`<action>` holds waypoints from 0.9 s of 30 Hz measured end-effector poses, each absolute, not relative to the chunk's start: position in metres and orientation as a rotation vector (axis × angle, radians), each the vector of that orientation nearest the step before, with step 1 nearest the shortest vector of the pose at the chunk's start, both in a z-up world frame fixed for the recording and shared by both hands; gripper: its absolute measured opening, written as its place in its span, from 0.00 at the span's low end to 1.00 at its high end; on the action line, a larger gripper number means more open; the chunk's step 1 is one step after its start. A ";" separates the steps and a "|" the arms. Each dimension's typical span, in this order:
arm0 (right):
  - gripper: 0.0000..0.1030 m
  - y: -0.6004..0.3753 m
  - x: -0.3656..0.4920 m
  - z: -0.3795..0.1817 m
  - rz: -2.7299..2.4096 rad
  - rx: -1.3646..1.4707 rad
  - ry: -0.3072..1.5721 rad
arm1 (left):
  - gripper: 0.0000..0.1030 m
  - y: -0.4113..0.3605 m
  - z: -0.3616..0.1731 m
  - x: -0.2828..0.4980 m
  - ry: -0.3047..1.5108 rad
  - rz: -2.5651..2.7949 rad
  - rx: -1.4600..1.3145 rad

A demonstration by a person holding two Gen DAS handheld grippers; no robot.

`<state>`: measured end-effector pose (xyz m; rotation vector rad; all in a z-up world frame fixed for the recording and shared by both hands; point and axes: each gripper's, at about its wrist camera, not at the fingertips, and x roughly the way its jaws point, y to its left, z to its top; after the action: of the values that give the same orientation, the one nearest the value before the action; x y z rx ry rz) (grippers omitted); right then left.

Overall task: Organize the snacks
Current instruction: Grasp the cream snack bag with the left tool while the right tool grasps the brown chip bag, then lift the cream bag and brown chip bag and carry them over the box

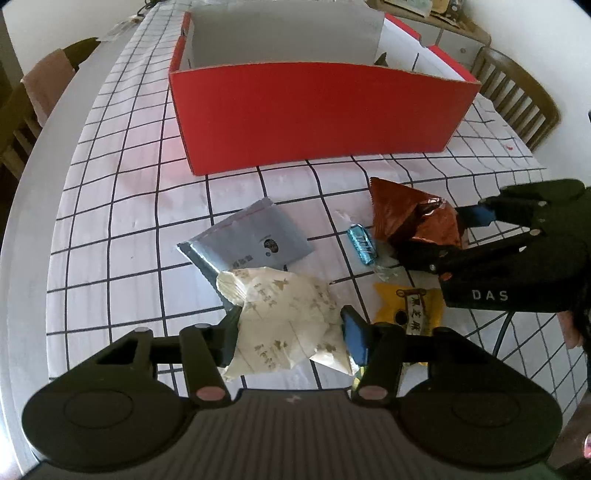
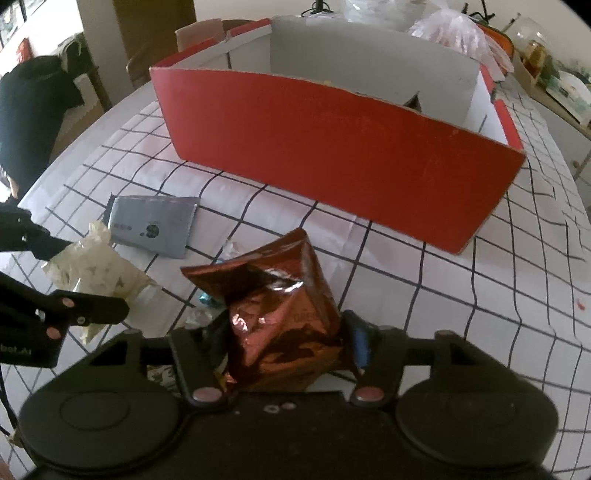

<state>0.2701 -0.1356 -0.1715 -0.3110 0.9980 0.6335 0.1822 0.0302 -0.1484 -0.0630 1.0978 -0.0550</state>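
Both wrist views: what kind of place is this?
Probably a home dining room. A table under a grid-patterned tablecloth, a wooden dining chair drawn up to it, and a cluttered sideboard behind. A red cardboard box and loose snack packets sit on the table.

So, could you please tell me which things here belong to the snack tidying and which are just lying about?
Part of the job:
- red box
- cream packet in left tool
- copper bag in right tool
- grey pouch
- blue candy
- yellow packet

Lying about:
- chair
- plastic bag
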 end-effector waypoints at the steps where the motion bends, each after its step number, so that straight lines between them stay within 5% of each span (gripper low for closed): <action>1: 0.52 -0.136 0.270 -0.171 0.631 -0.304 0.998 | 0.54 0.031 -0.147 0.181 1.094 -0.056 -0.068; 27: 0.50 -0.161 0.215 -0.100 0.589 -0.124 0.910 | 0.54 0.032 -0.081 0.139 0.940 -0.067 -0.160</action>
<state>0.2146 -0.1612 -0.0997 -0.1235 0.9102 0.5893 0.1387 0.0318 -0.0813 -0.1603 0.9401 -0.0667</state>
